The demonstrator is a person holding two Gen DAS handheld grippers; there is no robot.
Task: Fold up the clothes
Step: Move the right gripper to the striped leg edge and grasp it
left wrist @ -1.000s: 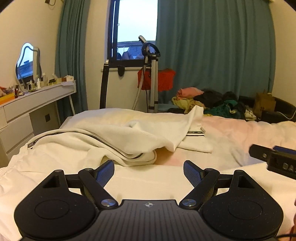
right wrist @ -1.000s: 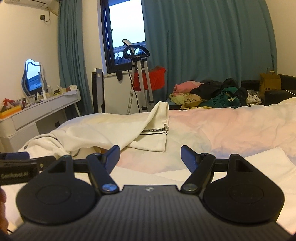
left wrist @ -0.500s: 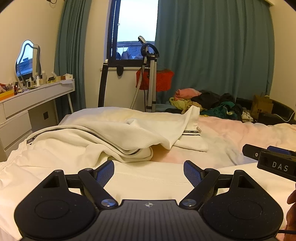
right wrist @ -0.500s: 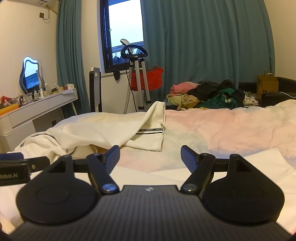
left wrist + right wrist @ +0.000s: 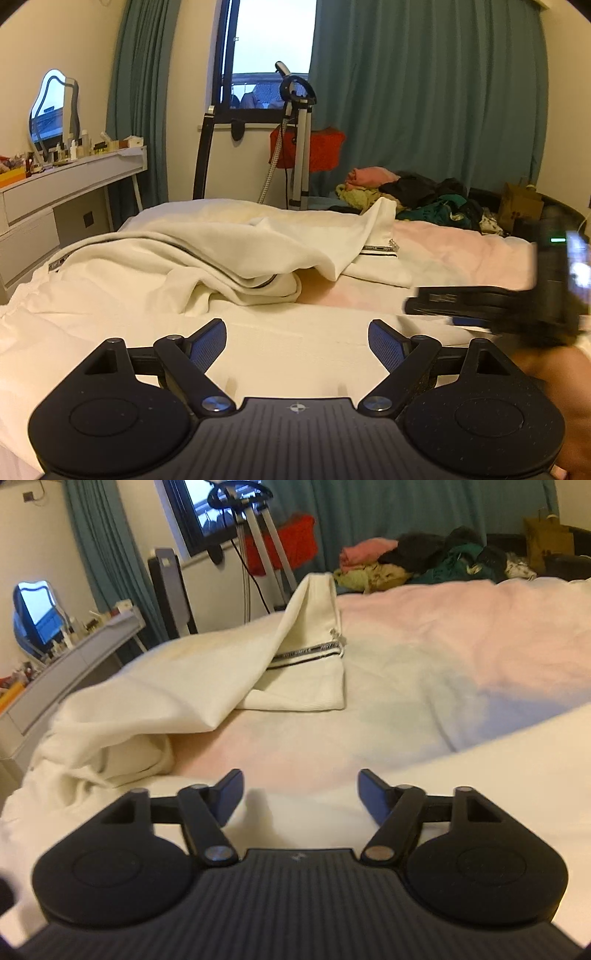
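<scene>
A cream garment point(image 5: 236, 254) with a black-and-white printed band point(image 5: 380, 249) lies crumpled on the bed; it also shows in the right wrist view point(image 5: 207, 679) with its band point(image 5: 310, 651). My left gripper point(image 5: 297, 343) is open and empty, low over the near cream fabric point(image 5: 295, 354). My right gripper point(image 5: 301, 794) is open and empty, tilted down over the near fabric; its body shows blurred at the right of the left wrist view point(image 5: 517, 295).
The bed has a pale pink cover point(image 5: 461, 638). A pile of mixed clothes point(image 5: 417, 199) lies at the far side. A white dressing table with a mirror point(image 5: 66, 173) stands left. A garment steamer stand point(image 5: 299, 147) and teal curtains point(image 5: 424, 92) are behind.
My right gripper has dipped down and moved forward and left, coming further into the left wrist view. My left gripper has barely moved. Both stay open.
</scene>
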